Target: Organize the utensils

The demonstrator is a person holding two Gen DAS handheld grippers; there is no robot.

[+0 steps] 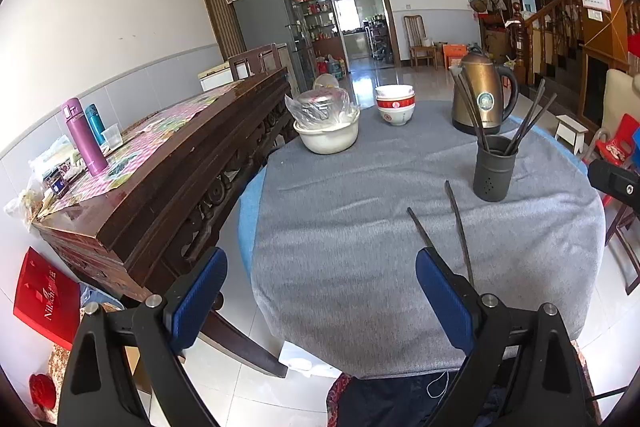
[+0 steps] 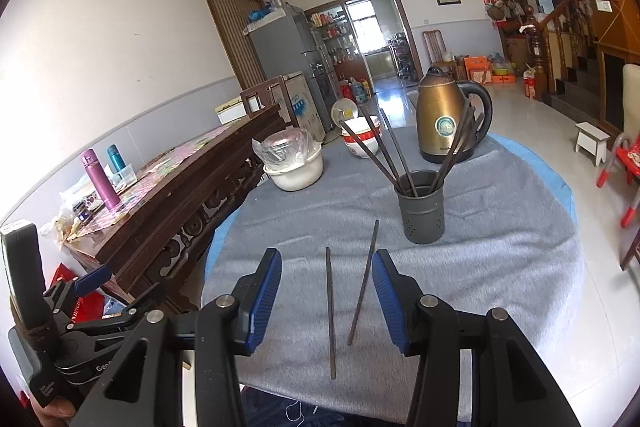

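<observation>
While several dark chopsticks already stand in the dark grey perforated cylindrical holder, two loose dark thin chopsticks lie flat on the grey cloth-covered surface, ahead of and between the right tool's half-open, empty jaws. The left tool gapes wide, also empty. By my reading, both loose sticks remain to collect.
</observation>
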